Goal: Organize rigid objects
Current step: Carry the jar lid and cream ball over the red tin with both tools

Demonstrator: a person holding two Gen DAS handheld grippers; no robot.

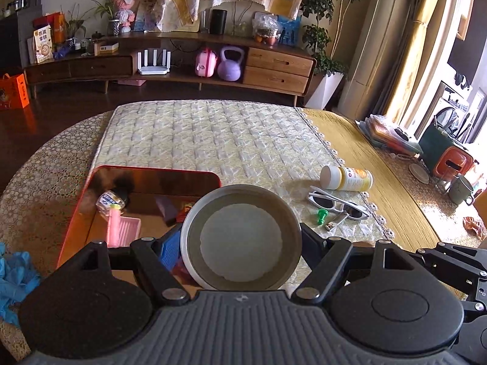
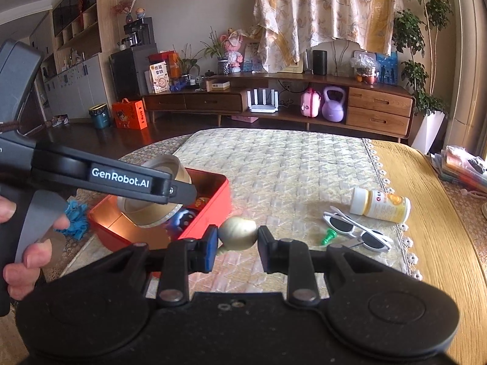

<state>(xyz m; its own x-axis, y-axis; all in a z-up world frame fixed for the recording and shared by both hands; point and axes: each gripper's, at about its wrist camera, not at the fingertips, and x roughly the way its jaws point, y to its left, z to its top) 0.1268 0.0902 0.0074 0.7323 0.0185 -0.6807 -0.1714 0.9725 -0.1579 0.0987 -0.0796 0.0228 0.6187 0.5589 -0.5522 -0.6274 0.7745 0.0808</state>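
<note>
I see a dark wood floor (image 2: 100, 140), a long wooden TV console (image 1: 170, 60) along the pale wall, patterned cloth (image 2: 319, 6) hanging above, potted trees (image 2: 423, 45) right, daylight through curtained windows (image 1: 426, 45).

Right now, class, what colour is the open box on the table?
Red, with a shiny gold inside: the box shows best in the right wrist view.

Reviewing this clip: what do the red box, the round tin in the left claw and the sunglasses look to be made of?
Red box: likely painted sheet metal; its glossy inner walls mirror the contents.
Round tin: looks like dull grey metal with a thin rolled rim; the pale disc inside may be paper or foam.
Sunglasses: probably glossy white plastic frames with dark lenses.
</note>
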